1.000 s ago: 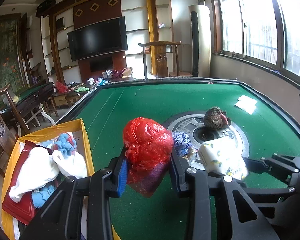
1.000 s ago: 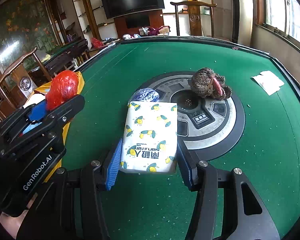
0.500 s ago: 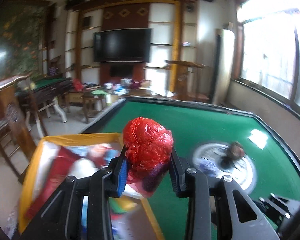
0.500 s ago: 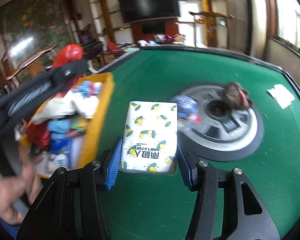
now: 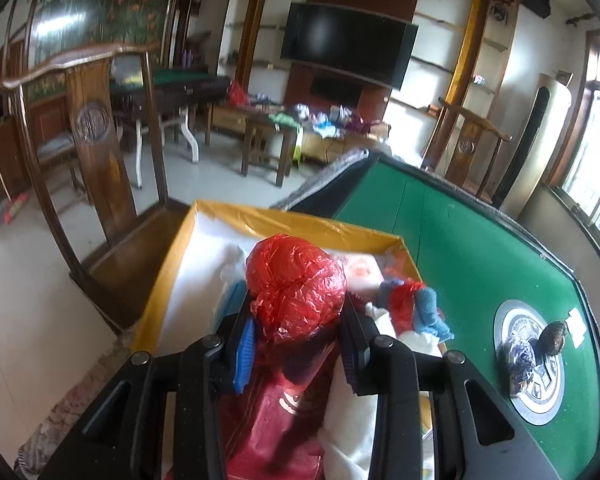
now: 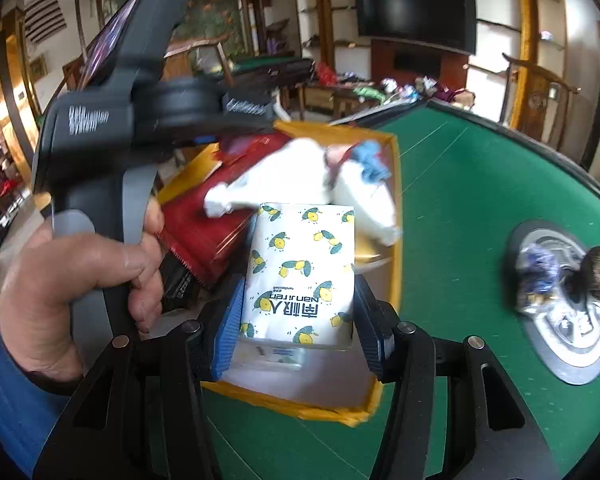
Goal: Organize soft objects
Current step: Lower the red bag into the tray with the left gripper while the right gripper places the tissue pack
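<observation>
Two grippers, each clamped on something soft, both held over the yellow box.

Green table (image 5: 480, 248): felt top with a dark raised rim and a round grey-and-black panel (image 6: 568, 312) set in its middle. On that panel lie a crumpled blue-and-silver wrapper (image 6: 538, 270) and, touching it, a brown fuzzy toy (image 6: 598, 272).

Yellow box (image 5: 284, 222): open top, white inside, sitting at the table's edge. It holds a red flat packet (image 6: 204, 228), white cloth pieces (image 6: 292, 176) and a blue knitted scrap (image 6: 370, 158), all heaped together; detail is blurred in the right wrist view.

Left gripper (image 5: 298, 344): jaws narrow, pads pressing both sides of a red plastic bag (image 5: 296, 286). The bag is crinkled, glossy and bunched into a rounded lump, with its lower part darker, almost purple. It hangs above the box contents.

Right gripper (image 6: 298, 332): jaws at a middling width, gripping a tissue pack (image 6: 300, 272) by its long sides. The pack is a white, soft-sided rectangle printed with yellow lemons and green leaves, with dark lettering near the lower end. It is over the near part of the box.

Person's hand (image 6: 76, 276), with a blue sleeve at the wrist, is wrapped around the left gripper's handle.
</observation>
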